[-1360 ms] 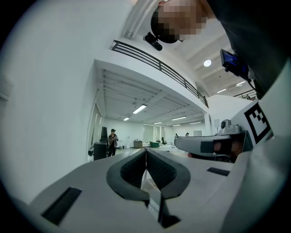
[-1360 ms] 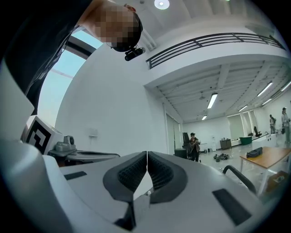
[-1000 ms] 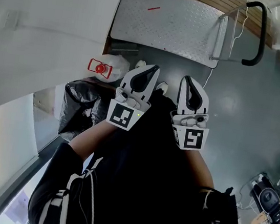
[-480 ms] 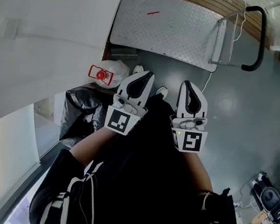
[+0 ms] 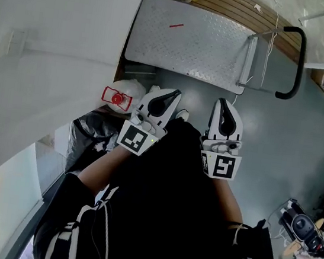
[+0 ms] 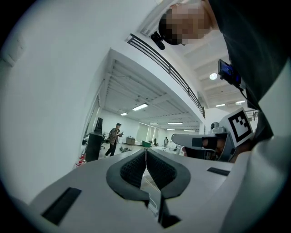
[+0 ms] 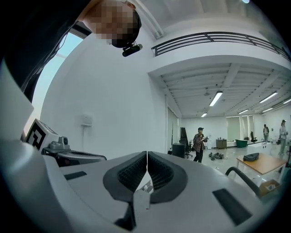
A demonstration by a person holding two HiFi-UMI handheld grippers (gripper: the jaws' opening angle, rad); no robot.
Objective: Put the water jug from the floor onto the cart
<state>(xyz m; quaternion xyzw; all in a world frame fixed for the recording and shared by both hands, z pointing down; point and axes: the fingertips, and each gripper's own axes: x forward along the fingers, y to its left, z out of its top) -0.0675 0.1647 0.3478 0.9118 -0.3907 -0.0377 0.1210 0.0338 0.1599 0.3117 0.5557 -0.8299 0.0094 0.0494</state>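
Your left gripper clips the right edge of the water jug, pale and red-capped, on the floor at its nine o'clock, cart at twelve, and its jaws, like your right gripper, are pressed together, empty.

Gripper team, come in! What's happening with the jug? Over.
Left gripper shut, empty. Right gripper shut, empty. Water jug on the floor, not yet on cart. Black bag right beside the jug.
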